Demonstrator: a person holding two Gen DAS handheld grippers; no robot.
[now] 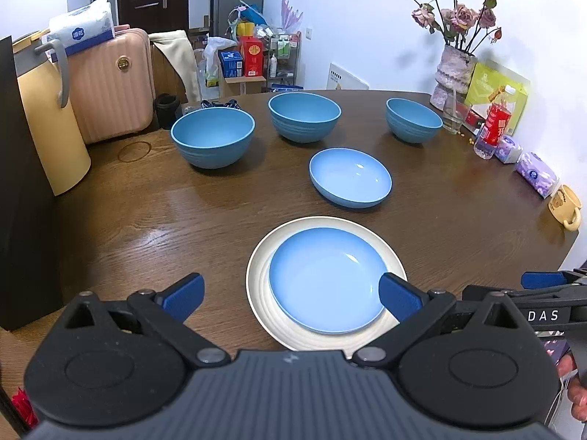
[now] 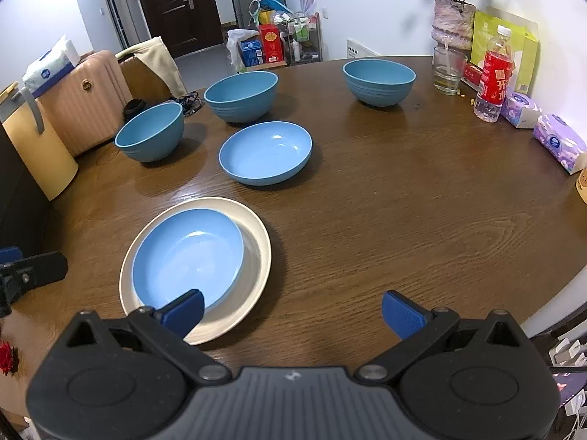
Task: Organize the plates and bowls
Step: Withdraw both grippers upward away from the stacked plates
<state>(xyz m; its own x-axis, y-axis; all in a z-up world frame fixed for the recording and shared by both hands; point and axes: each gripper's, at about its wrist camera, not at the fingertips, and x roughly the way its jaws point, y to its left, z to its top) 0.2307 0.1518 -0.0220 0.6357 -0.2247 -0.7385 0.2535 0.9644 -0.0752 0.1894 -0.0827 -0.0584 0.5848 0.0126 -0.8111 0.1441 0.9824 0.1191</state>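
Observation:
A shallow blue plate [image 1: 326, 278] [image 2: 187, 256] rests inside a wider cream plate [image 1: 256, 293] [image 2: 253, 256] near the front of the brown table. A second blue plate [image 1: 350, 178] [image 2: 266, 152] lies on the wood just beyond. Three deep blue bowls stand in a row farther back: left [image 1: 212, 135] [image 2: 150, 134], middle [image 1: 304, 115] [image 2: 240, 97], right [image 1: 412, 119] [image 2: 378, 80]. My left gripper [image 1: 291, 295] is open above the near edge of the stacked plates. My right gripper [image 2: 291, 311] is open with nothing between its fingers, to the right of the stack.
A vase of dried roses [image 1: 453, 73], a glass [image 2: 447, 71], a red-labelled bottle [image 2: 491, 77], tissue packs [image 2: 557, 143] and a yellow mug [image 1: 567, 207] line the table's right side. A pink suitcase [image 1: 110, 84] and yellow bin [image 1: 47, 128] stand off the left edge.

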